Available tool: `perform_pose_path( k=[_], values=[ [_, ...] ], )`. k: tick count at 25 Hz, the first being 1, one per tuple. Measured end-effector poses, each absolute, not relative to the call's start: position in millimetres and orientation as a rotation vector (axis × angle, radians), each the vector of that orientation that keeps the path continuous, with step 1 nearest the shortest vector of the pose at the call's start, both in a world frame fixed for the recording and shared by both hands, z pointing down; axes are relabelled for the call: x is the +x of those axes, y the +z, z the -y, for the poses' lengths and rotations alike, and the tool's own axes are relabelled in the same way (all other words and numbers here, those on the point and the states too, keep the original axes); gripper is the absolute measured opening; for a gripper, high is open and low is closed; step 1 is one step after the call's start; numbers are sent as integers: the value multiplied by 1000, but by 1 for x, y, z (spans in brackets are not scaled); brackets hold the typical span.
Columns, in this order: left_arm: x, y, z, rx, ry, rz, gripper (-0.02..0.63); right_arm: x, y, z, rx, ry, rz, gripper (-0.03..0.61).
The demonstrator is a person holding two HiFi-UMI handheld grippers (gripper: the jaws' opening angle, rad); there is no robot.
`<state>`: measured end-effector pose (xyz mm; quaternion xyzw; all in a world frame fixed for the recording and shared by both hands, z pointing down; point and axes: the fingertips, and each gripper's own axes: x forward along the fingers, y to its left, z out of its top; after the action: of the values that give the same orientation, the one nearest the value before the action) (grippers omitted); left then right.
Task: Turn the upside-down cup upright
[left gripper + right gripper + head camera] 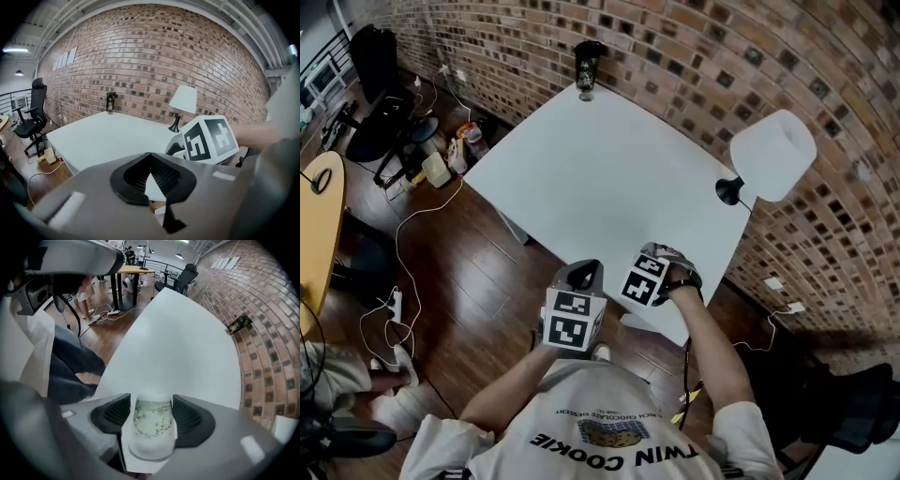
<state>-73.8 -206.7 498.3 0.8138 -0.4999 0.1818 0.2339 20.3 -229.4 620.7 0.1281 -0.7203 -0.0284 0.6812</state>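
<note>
In the head view, the right gripper (pixel 651 274) is hiding the cup (pixel 152 430) completely. The dark object (pixel 587 67) on the far corner of the table (pixel 609 178) is appearing too small to identify. The frame edge is cutting off the black chair (pixel 858 412) at lower right.

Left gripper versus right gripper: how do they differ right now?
Left gripper: grey jaws together, empty; right gripper: jaws apart, a pale leaf-patterned cup standing between them. Left gripper points across the white table; right gripper points down at it. Both carry black-and-white marker cubes.
</note>
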Motion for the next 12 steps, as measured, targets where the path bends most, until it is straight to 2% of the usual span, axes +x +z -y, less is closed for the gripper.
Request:
perform_pose_path(
  k=[12],
  values=[
    [-74,501,204,2241,507,1349,3,17,579,249,565,93,1849,262]
  ],
)
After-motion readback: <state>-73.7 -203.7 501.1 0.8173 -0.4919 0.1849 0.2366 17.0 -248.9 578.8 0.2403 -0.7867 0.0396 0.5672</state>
